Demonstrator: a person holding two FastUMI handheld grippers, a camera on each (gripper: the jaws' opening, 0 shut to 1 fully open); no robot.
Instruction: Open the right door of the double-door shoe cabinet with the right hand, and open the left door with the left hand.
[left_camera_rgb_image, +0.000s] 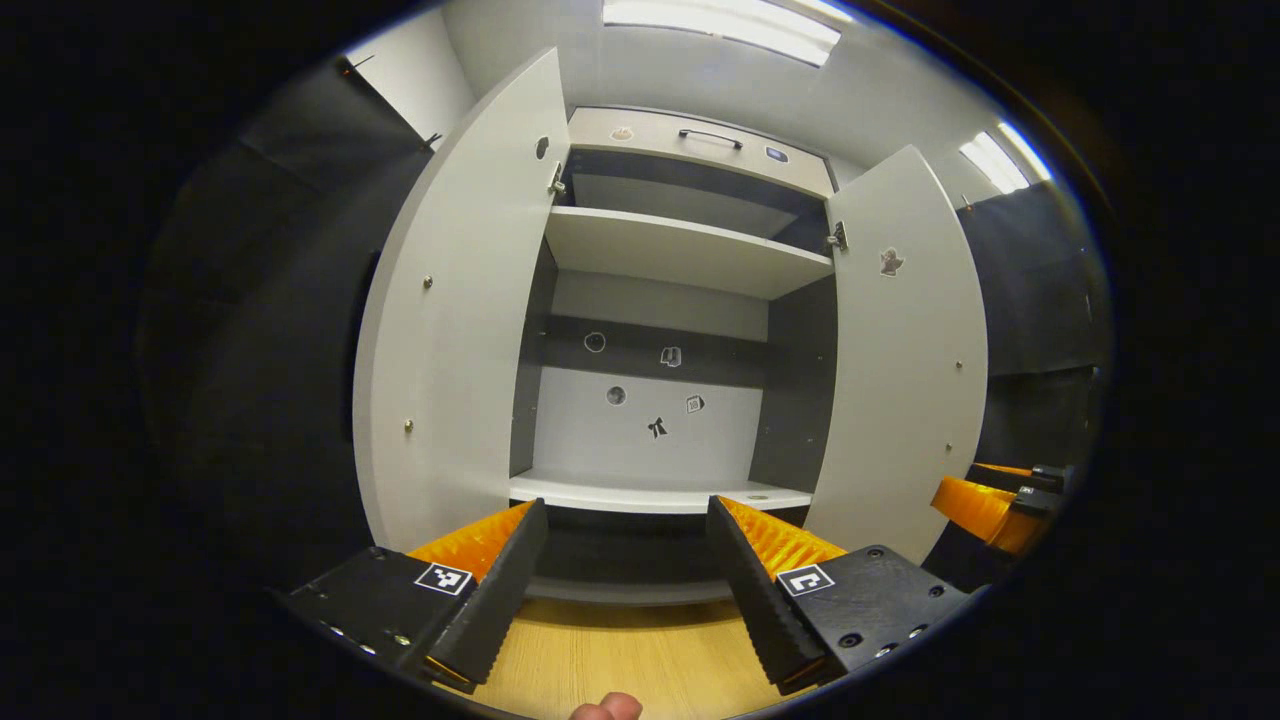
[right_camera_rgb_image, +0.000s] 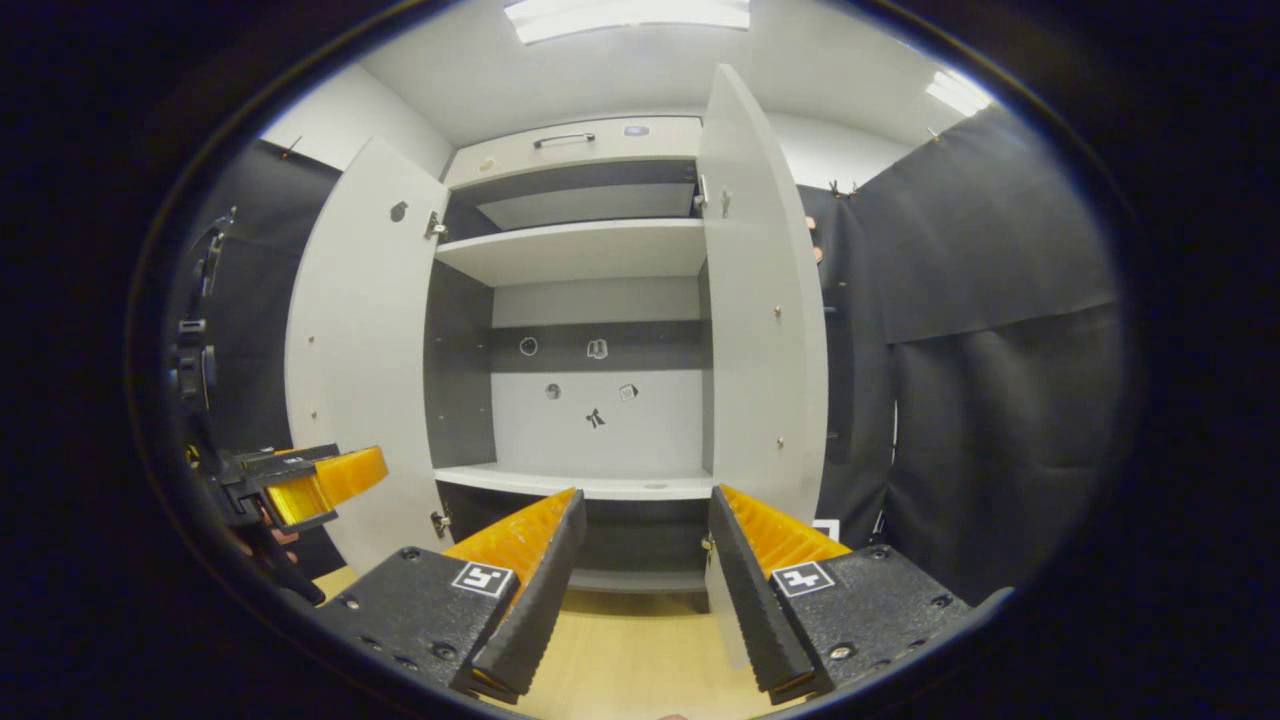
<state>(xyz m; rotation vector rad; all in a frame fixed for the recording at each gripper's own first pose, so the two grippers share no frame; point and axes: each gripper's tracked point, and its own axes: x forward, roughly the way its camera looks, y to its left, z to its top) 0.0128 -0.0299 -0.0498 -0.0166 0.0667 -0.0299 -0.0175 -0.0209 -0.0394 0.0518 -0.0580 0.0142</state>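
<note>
Shoe cabinet (left_camera_rgb_image: 660, 250): left door (left_camera_rgb_image: 455, 320), right door (left_camera_rgb_image: 905, 350) both swung wide. Left tool (left_camera_rgb_image: 625, 590), right tool (right_camera_rgb_image: 640, 590) gaping, holding nothing. Back straight off, no door bump.

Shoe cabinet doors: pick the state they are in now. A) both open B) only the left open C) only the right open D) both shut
A: the left door and the right door both stand swung outward, baring the shelves.
</note>
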